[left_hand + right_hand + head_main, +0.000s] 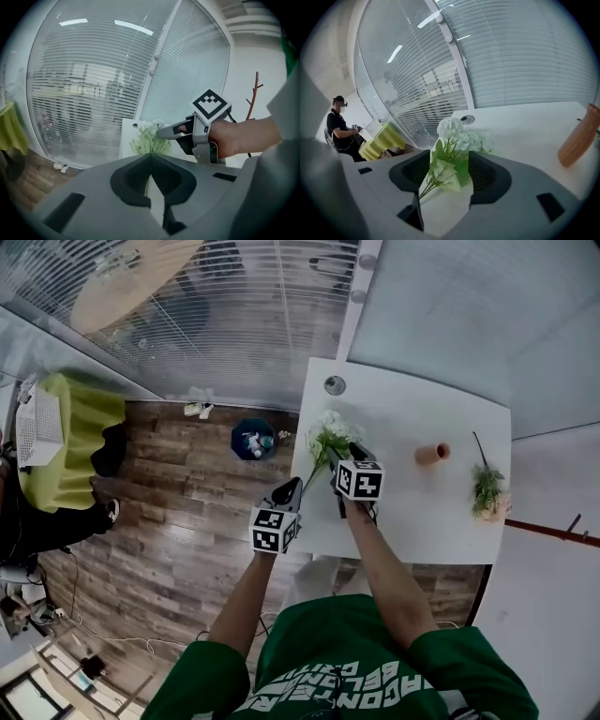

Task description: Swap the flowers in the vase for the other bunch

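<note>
A bunch of white flowers [330,430] with green leaves lies near the left edge of the white table [412,512]. My right gripper [336,460] is open, and the leafy stems [457,136] sit loose between its jaws [450,157]. My left gripper [293,491] is lower and to the left, off the table's edge. Its jaws [150,156] are shut on the thin stem end of the same bunch [149,140]. An orange vase [432,454] stands mid-table with no flowers in it, also seen in the right gripper view [580,138]. The other bunch [487,488], green with pink blooms, lies at the right edge.
A round cable grommet [335,385] sits in the table's far left corner. A glass wall with blinds runs behind the table. On the wooden floor to the left are a blue bin [253,439] and a yellow-green covered table [70,442]. A person [340,126] sits far off.
</note>
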{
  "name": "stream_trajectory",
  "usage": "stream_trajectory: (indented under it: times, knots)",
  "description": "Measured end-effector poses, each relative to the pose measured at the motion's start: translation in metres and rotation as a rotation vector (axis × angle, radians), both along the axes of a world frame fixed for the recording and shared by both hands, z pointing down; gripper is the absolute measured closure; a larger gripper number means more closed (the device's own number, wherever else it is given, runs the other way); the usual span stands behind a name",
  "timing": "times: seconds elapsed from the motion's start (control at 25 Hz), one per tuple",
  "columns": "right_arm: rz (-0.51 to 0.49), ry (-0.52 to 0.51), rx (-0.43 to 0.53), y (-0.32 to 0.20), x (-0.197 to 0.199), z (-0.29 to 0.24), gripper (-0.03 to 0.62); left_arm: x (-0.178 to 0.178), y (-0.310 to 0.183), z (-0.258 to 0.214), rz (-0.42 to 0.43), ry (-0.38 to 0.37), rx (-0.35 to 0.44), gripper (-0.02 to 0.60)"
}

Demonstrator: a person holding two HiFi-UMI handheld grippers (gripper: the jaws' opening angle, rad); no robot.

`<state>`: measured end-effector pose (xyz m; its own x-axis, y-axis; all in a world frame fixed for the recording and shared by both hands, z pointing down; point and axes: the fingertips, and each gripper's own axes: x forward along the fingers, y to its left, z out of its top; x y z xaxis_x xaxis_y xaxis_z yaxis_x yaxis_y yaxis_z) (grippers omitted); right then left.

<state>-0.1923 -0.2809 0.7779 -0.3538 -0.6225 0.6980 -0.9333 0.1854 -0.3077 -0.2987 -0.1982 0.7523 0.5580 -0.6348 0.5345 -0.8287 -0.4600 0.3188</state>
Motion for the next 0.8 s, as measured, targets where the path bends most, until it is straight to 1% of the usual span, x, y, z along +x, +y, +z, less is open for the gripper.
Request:
stream_trajectory:
  times: [0.16,0.36,0.64,0.8]
  knots:
    - [0.03,0.02,-0.04,-0.015,-0.007,0.013,0.342,-0.005,0.001,0.005,-0.015,0.006,-0.011,0.574]
    - [0.046,0.089,-0.091,-0.028,-0.01,0.033,0.342,-0.02,0.002,0.008,-0.05,0.008,-0.018,0.574]
    - [0.029,0.192,-0.158,-0.041,-0.007,0.062,0.344,-0.033,-0.004,0.008,-0.082,0.011,-0.025,0.574]
    - [0.013,0.219,-0.161,-0.045,-0.006,0.07,0.345,-0.035,-0.006,0.01,-0.084,0.011,-0.027,0.574]
